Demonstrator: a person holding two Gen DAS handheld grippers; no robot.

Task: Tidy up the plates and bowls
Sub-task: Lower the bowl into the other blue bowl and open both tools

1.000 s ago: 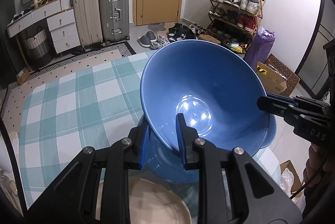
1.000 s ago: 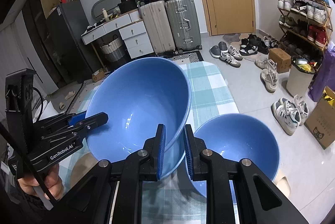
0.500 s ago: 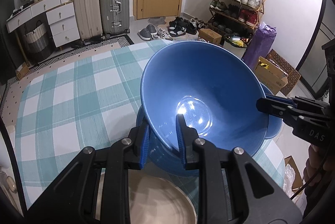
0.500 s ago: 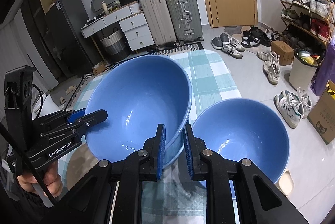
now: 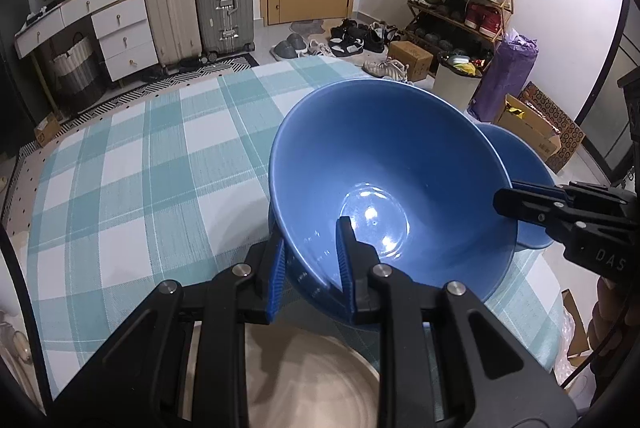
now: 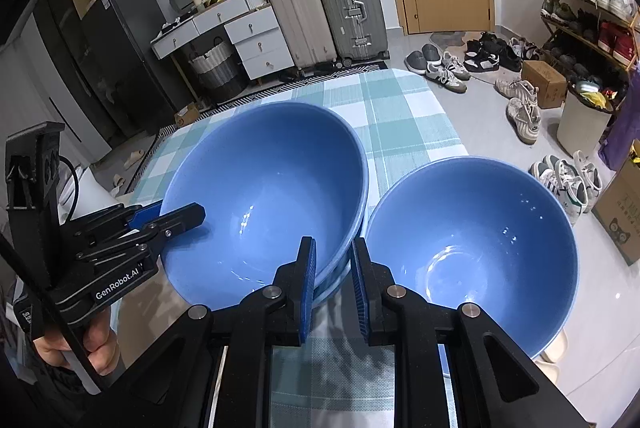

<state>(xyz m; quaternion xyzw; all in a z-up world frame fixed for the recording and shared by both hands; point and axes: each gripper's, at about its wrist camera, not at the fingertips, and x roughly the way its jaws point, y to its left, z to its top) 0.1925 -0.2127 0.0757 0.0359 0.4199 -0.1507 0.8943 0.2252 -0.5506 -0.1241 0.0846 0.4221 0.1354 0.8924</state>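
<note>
In the left wrist view, a beige plate (image 5: 320, 384) is seen just below the left gripper (image 5: 310, 268), whose fingers are clamped on the near rim of a large blue bowl (image 5: 384, 164) over the checked tablecloth (image 5: 140, 164); a second blue bowl (image 5: 520, 164) is partly hidden behind it. In the right wrist view, the right gripper (image 6: 334, 282) is closed on the large bowl's rim, this bowl seemingly nested in another, while the second bowl stands just beside, nothing inside either.
</note>
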